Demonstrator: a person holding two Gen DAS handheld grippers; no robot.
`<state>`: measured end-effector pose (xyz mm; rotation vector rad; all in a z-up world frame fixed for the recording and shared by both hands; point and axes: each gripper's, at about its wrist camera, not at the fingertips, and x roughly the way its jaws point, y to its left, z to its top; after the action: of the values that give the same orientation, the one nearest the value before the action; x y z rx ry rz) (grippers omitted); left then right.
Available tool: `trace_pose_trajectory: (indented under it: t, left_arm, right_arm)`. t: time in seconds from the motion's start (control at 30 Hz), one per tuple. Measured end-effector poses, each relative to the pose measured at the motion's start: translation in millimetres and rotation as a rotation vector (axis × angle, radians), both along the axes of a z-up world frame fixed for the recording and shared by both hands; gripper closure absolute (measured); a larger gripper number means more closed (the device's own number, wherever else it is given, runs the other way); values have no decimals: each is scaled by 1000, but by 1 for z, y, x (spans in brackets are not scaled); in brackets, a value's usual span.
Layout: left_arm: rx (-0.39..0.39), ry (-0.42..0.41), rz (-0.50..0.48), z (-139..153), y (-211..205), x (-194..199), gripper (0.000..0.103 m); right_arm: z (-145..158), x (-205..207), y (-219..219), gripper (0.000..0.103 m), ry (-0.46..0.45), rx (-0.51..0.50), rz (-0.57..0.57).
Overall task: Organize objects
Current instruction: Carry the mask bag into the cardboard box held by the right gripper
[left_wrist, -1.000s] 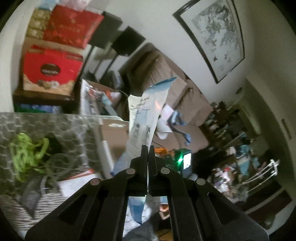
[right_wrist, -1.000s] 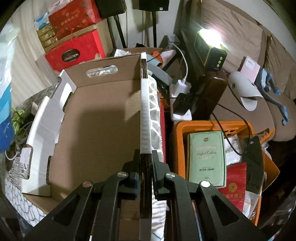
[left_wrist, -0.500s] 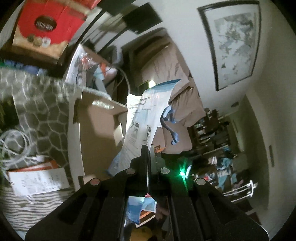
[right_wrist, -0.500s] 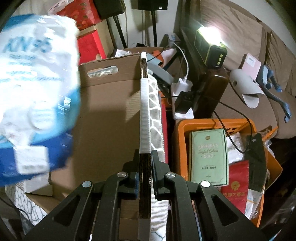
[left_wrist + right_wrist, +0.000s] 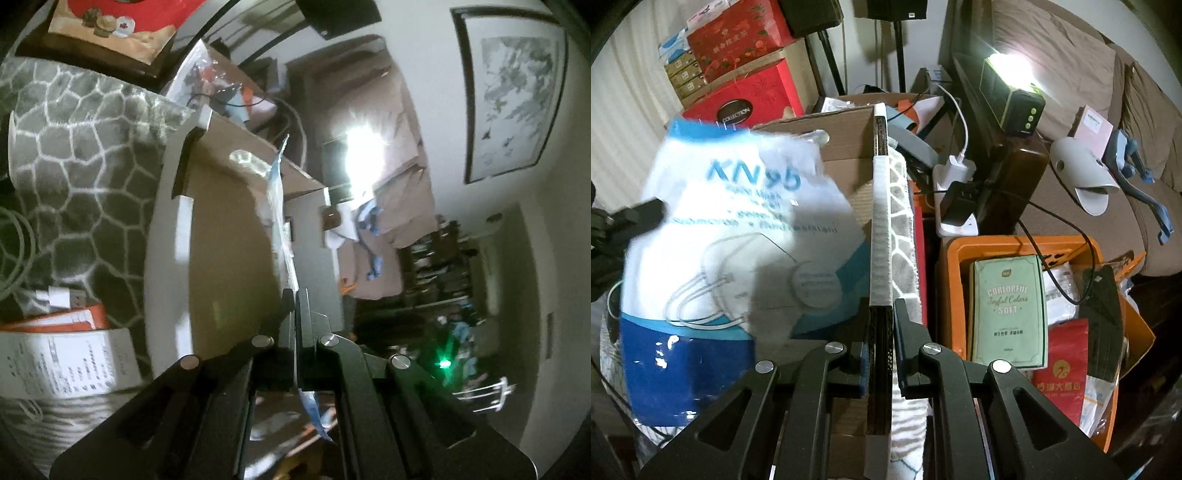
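Left gripper is pinched closed on the KN95 mask pack, seen edge-on in the left wrist view as a thin blue-white sheet running up from the fingertips. Right wrist view shows the same pack face-on: white upper part with "KN95" print and a mask drawing, blue band at the bottom, blurred. It hangs over the open cardboard box, covering most of the interior from that angle; whether it touches the box floor, cannot tell.

Right gripper is clamped on the box's right side wall, fingers narrow with the wall edge between them, white strip along the top edge. A grey-and-white patterned cloth lies against the outside of that wall.

In the left wrist view the cardboard box sits on a grey rug with a white web pattern. A white USB cable plug and a printed paper sheet lie on the rug to the box's left.

Right of the box: orange bin with a green book lying on top of its contents, a black cable across it. Behind it a white power adapter, a lit lamp unit, and brown sofa. Red gift boxes are stacked behind the cardboard box.
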<state>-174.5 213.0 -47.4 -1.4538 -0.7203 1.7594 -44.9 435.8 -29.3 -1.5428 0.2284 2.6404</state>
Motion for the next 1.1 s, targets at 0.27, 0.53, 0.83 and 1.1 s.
trace_pose_trajectory:
  t: [0.27, 0.53, 0.83, 1.1]
  left_arm:
    - [-299, 119, -63, 8, 25, -6, 102]
    - [-436, 265, -126, 25, 46, 3, 65]
    - [-410, 366, -124, 61, 46, 9, 20]
    - [-454, 406, -119, 77, 31, 14, 20]
  right_arm:
    - [0, 0, -1, 93, -2, 4, -2]
    - [0, 1, -1, 93, -1, 7, 2]
    - [0, 0, -1, 93, -6, 11, 0]
    - [0, 0, -2, 93, -8, 11, -2]
